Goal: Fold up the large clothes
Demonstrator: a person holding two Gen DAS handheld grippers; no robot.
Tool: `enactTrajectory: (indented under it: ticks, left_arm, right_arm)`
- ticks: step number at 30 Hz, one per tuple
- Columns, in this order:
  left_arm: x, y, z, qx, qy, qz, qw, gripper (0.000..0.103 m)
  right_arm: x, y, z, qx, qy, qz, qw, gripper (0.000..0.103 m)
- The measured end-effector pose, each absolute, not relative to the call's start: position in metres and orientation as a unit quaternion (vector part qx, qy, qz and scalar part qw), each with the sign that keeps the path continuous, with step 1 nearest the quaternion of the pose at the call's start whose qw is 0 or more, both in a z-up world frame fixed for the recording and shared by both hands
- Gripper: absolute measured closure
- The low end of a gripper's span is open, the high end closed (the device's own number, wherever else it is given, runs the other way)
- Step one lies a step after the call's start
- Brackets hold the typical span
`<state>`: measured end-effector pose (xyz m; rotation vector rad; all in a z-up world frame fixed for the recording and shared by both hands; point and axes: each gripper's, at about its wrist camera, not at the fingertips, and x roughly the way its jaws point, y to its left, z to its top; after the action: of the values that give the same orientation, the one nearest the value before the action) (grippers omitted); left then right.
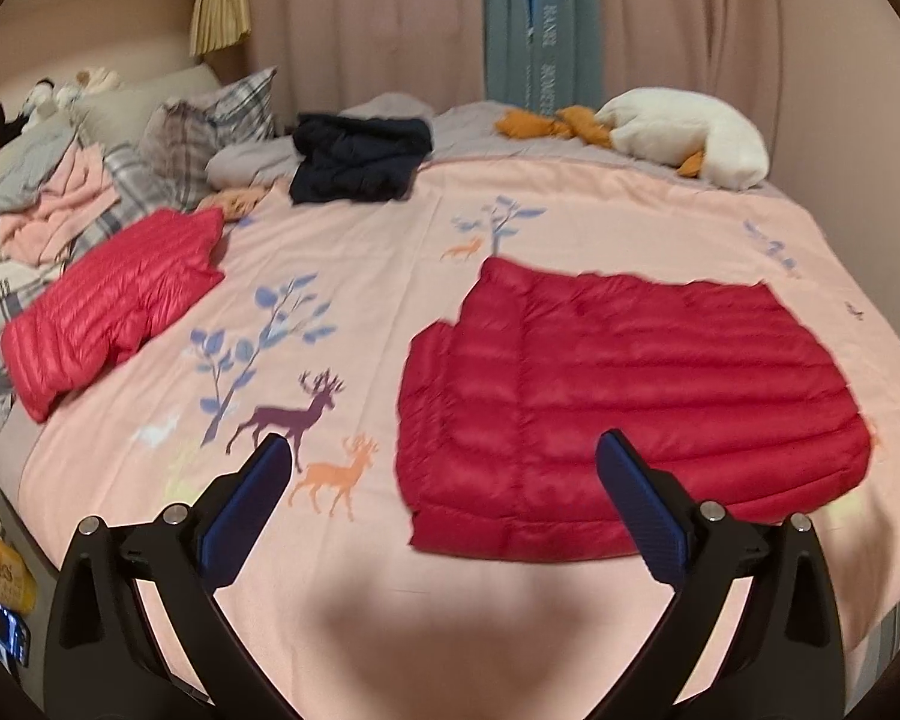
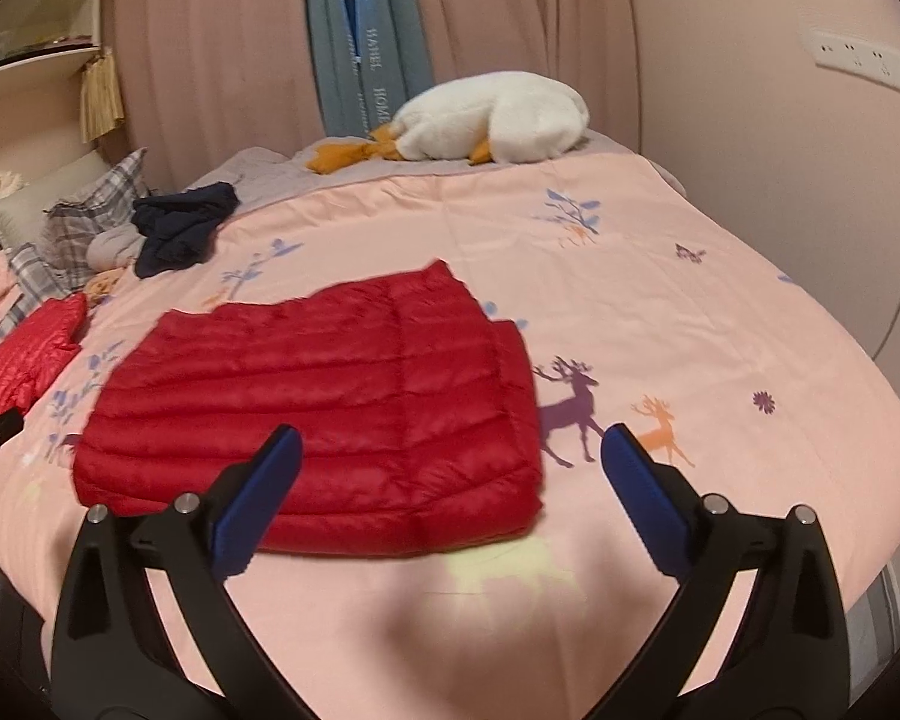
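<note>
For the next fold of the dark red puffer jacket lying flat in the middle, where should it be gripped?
Probably the near hem corners of the dark red puffer jacket, approached from the bed's near edge. It lies flat, its hem facing both open grippers, so pinching the edge looks easiest.

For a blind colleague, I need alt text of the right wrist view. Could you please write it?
A folded red jacket lies flat on a pink bedspread printed with deer, and the open right gripper hovers above its near edge, holding nothing. Farther back lie a dark garment, a white goose toy and, at the left edge, a second red jacket.
</note>
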<state>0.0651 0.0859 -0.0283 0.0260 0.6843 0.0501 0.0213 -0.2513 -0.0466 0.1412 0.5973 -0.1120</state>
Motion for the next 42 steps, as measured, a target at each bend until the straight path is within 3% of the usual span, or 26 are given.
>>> enactTrajectory:
  ticks: [21, 32, 42]
  left_arm:
    - [0.009, 0.028, 0.054, 0.056, 0.28, -0.02, 0.958, 0.001]
    - [0.004, 0.017, 0.039, 0.041, 0.314, -0.03, 0.948, 0.001]
    - [0.014, 0.017, 0.014, 0.04, 0.353, -0.023, 0.935, 0.001]
  right_arm:
    - [-0.028, -0.202, 0.035, 0.065, 0.25, -0.023, 0.966, 0.002]
    - [-0.024, -0.184, 0.019, 0.067, 0.328, 0.011, 0.942, 0.002]
    - [-0.014, -0.167, 0.002, 0.051, 0.351, 0.018, 0.935, 0.002]
